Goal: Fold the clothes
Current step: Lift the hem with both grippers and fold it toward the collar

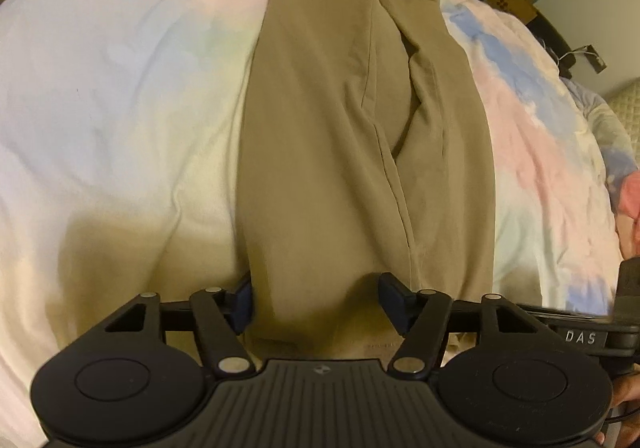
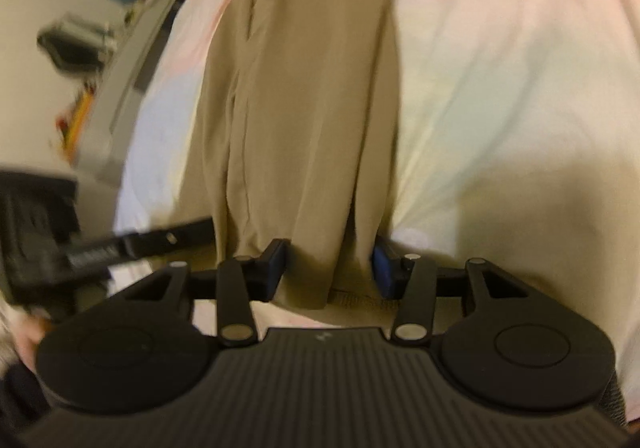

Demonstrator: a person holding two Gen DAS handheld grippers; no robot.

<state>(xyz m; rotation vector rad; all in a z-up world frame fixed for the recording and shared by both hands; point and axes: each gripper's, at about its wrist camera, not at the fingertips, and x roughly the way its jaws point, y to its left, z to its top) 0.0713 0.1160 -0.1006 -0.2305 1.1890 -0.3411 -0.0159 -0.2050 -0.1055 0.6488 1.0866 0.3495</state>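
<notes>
Khaki trousers (image 1: 340, 128) lie lengthwise on the pastel tie-dye bedspread (image 1: 120, 88), their near hem end at both tongs. Left tongs (image 1: 316, 302) stand wide open, 2 blue pads either side of the hem fabric. Right tongs (image 2: 330, 268) likewise gape around the hem, not clamped; view blurred.

Dim, warm yellowish light, heavy fisheye bending at edges; the right wrist view is motion-blurred, especially leftward.

Pastel tie-dye duvet (image 1: 120, 88) covers the bed; cardboard box (image 1: 510, 0) beyond its far corner
</notes>
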